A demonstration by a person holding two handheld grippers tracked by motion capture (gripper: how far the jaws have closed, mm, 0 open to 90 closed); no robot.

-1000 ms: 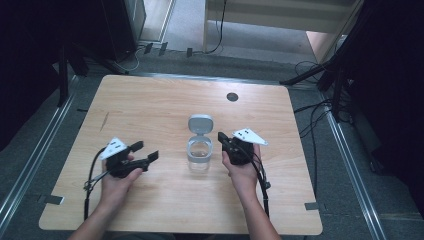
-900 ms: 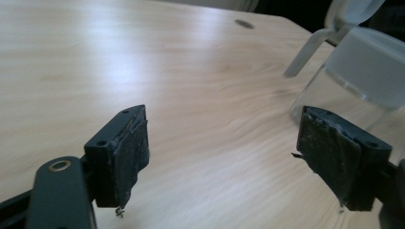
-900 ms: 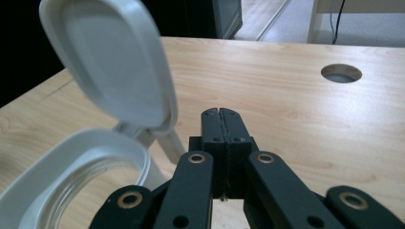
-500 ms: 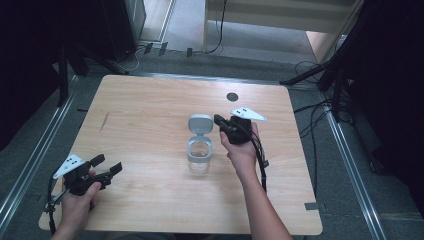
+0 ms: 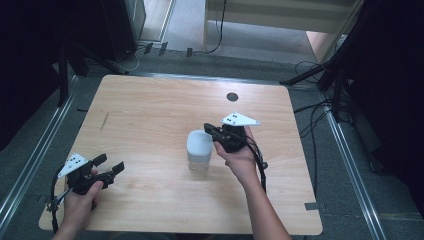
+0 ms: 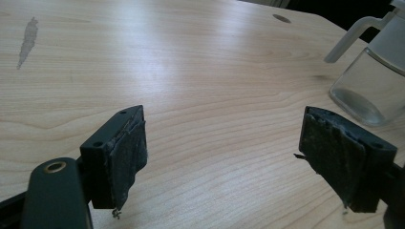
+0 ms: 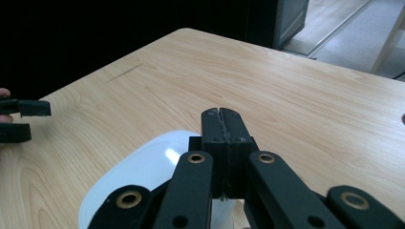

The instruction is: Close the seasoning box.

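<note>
The jar [image 5: 199,151] sits about mid-table, a bit right of centre, a clear glass body with a white flip lid [image 7: 143,179] that looks folded down flat over the mouth now. So the step in hand seems to be closing the lid, and it's pretty much at the pressing-down stage. The right gripper [image 5: 210,131] is right at the jar's top edge, jaws squeezed fully together with nothing between them, and in the right gripper view the closed tip hovers just over the lid; whether it's actually touching is hard to tell. Next move is probably a firm push straight down so the lid snaps shut without the jar tipping, since nothing is steadying the glass. The left gripper [image 5: 109,165] is well off toward the table's [image 5: 150,105] near-left corner, jaws spread wide and holding nothing, just pointed loosely toward the jar.
</note>
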